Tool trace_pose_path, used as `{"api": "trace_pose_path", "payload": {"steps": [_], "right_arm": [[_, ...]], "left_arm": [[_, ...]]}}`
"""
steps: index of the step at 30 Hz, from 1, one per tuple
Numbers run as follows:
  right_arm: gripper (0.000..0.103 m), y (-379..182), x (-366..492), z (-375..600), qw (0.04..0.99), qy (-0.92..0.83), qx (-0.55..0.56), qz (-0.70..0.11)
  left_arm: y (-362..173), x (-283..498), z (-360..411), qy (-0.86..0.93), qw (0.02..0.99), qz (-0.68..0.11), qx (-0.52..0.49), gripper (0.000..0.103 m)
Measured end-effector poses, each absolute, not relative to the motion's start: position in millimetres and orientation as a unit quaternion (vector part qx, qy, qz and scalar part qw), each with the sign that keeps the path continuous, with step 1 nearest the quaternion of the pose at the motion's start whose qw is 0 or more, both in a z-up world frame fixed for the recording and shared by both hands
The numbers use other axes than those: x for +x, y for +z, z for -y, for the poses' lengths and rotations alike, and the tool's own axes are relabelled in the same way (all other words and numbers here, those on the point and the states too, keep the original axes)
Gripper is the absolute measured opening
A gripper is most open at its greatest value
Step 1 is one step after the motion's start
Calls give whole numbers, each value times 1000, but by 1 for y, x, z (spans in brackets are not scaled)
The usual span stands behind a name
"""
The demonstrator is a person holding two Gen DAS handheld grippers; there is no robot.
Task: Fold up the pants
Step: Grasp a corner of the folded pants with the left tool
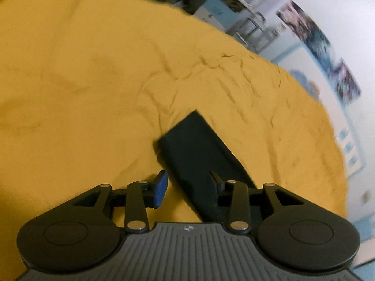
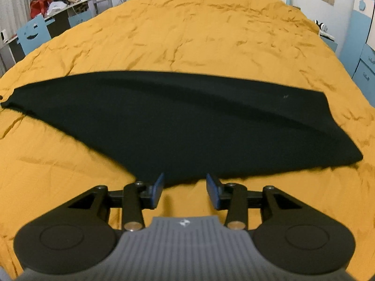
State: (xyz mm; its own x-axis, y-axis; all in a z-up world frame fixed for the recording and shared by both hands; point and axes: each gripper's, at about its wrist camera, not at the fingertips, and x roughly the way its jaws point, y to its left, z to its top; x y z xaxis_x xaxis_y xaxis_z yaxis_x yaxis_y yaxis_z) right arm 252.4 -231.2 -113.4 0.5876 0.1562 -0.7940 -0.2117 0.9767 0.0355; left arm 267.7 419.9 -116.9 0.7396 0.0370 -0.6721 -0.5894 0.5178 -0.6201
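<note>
Black fabric pants lie flat on the wrinkled mustard-yellow bedspread, just ahead of the right gripper, jaws apart; the left gripper, also spread, hovers over one pant end.

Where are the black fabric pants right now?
The black fabric pants lie flat across the yellow bedsheet, just beyond the open right gripper.

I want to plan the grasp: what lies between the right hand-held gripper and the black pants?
Only bare yellow bedsheet, seen in the right wrist view, between the open right hand-held gripper and the black pants.

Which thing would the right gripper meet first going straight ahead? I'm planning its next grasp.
Probably the near edge of the black pants, just ahead of the open right gripper; the yellow bedspread lies beneath, though depth is unclear.
</note>
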Motion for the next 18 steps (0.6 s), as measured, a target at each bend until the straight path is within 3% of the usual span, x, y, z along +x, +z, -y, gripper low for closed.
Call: {"api": "trace_pose_path", "payload": {"steps": [13,15,18], "right_arm": [[36,-135,253,196,880,91,-51,-463],[7,-138,259,200,879,90,-36,-467],[0,-138,261,200,876,100,-48,-469]], "left_arm": [[-152,271,-433,192,778,-243,-546,45],[-156,276,-432,199,779,-236,-545,42],[-158,281,-430,216,782,-240,-534,27]]}}
